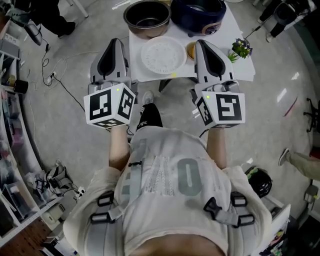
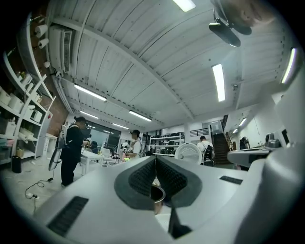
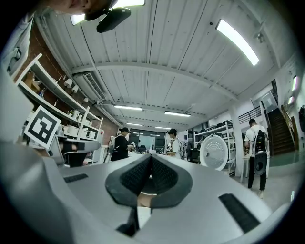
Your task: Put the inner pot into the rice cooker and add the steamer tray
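The metal inner pot [image 1: 147, 17] stands empty at the back of the white table [image 1: 235, 27], left of the dark blue rice cooker [image 1: 197, 14]. In front of them lies the round white steamer tray [image 1: 163, 55]. My left gripper [image 1: 116, 42] is raised just left of the table's near corner, its jaws shut with nothing between them. My right gripper [image 1: 200, 43] hovers over the table's front edge, right of the tray, also shut and empty. In the left gripper view the closed left gripper [image 2: 155, 163] points out level across the room, and the pot's rim [image 2: 160, 193] peeks out beneath it. The right gripper [image 3: 150, 159] does the same.
A small potted plant [image 1: 241, 48] sits at the table's right edge. A small bowl [image 1: 190, 50] sits beside the tray. Shelving [image 1: 12, 150] and cables [image 1: 55, 75] line the floor at left. Several people [image 2: 74, 147] stand at far tables. A round white perforated disc [image 3: 214, 152] stands upright ahead.
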Available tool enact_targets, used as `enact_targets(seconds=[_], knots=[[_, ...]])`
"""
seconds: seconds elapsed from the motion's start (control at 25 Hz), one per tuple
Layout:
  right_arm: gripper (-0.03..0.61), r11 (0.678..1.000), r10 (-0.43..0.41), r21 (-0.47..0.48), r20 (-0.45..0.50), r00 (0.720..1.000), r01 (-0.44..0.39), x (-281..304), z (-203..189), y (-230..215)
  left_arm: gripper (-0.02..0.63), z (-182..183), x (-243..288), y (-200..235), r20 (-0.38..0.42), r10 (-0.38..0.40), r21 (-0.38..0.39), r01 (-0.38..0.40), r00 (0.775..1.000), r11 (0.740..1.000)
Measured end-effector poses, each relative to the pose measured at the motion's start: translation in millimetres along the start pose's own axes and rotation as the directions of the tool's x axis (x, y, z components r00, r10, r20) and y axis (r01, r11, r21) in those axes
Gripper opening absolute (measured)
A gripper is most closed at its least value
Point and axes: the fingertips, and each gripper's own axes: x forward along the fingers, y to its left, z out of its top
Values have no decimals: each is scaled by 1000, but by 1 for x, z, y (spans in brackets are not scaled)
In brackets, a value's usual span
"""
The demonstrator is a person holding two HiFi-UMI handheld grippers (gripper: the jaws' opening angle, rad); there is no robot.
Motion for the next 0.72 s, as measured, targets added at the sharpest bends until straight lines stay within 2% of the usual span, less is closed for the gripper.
enact_targets(seconds=[0.44,0.72], knots=[[8,994,-106,9,-9,994,106,148,4,-37,21,4,153,69,-18,-92,15,92,996,996],[8,981,-194,-4,-38,980,194,216,-5,-44,21,7,231,102,-14,-171,28,171,985,985]])
